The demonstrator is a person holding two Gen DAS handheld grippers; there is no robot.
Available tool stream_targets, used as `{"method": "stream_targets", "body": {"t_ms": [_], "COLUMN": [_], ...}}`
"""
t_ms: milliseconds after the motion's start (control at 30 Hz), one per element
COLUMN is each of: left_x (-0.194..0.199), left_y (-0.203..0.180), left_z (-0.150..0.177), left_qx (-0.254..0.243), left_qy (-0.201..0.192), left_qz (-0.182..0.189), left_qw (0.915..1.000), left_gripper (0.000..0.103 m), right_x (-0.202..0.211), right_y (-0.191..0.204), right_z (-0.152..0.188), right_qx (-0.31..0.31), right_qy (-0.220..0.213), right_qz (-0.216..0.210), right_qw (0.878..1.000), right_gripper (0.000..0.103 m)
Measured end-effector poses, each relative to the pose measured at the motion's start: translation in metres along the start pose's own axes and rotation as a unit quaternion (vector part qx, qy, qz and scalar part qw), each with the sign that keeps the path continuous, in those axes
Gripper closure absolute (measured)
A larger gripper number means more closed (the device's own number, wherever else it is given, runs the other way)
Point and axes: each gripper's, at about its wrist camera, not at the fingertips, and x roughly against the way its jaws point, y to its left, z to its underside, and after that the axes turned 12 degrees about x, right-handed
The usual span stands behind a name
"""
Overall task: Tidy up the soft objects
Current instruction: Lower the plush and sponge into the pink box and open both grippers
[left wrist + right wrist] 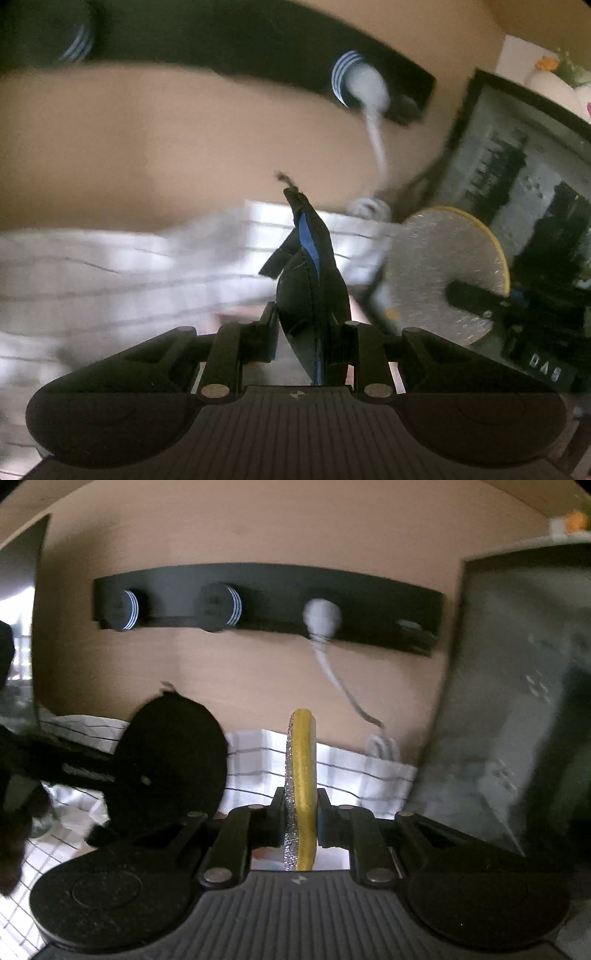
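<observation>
My left gripper [309, 325] is shut on a black soft pad with a blue stripe [314, 280], held edge-on and upright. The same pad shows as a black disc [170, 760] in the right wrist view. My right gripper [301, 812] is shut on a round pad with a silver glitter face and yellow rim [301, 786], held edge-on. That pad also shows in the left wrist view [443, 273] as a grey glittery disc with a yellow edge, to the right of the black pad. Both pads are held above a white checked cloth [351, 775].
A black wall rack [266, 594] with striped round knobs hangs on the beige wall. A white plug and cord [321, 616] hang from it. A dark framed panel [517, 701] stands at the right. The white checked cloth [110, 273] spreads below.
</observation>
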Motion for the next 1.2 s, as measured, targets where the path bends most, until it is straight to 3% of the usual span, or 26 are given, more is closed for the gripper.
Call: {"method": "stream_targets", "body": {"t_ms": [67,167,233,300,467,600,733,833,1033,1200], "left_x": [-0.030,-0.073,-0.088,-0.091,-0.061,-0.020,0.024,0.051,0.101,0.134], "left_y": [-0.004,-0.008,-0.011,-0.008,0.002,0.011,0.019,0.028,0.058,0.081], "left_z": [0.006,0.019,0.026,0.023,0.003,-0.003,0.004,0.013,0.039,0.069], "left_qx": [0.023,0.014,-0.014,-0.009,0.031,0.048,0.059,0.059,0.094,0.110], "left_qy": [0.031,0.091,0.091,0.083,0.036,-0.004,-0.031,-0.045,-0.065,-0.073], "left_qz": [0.023,-0.008,-0.050,-0.060,-0.043,-0.036,-0.027,-0.031,-0.060,-0.077], "left_qw": [0.9990,0.9957,0.9945,0.9947,0.9980,0.9982,0.9974,0.9968,0.9916,0.9883], "left_gripper": [0.076,0.076,0.076,0.076,0.076,0.076,0.076,0.076,0.076,0.076], "right_x": [-0.002,-0.009,-0.016,-0.022,-0.045,-0.074,-0.111,-0.127,-0.115,-0.081], "right_y": [-0.007,-0.017,-0.020,-0.021,-0.005,0.022,0.050,0.061,0.074,0.053], "right_z": [0.005,0.017,0.023,0.029,0.043,0.050,0.063,0.074,0.075,0.072], "right_qx": [-0.007,-0.017,-0.022,-0.021,0.009,0.067,0.110,0.100,0.090,0.026], "right_qy": [0.008,0.020,0.028,0.035,0.060,0.072,0.119,0.150,0.151,0.141], "right_qz": [0.005,0.006,0.005,0.003,0.005,0.023,0.020,-0.010,-0.039,-0.087], "right_qw": [1.000,1.000,0.999,0.999,0.998,0.995,0.987,0.984,0.984,0.986], "right_gripper": [0.088,0.088,0.088,0.088,0.088,0.088,0.088,0.077,0.047,0.041]}}
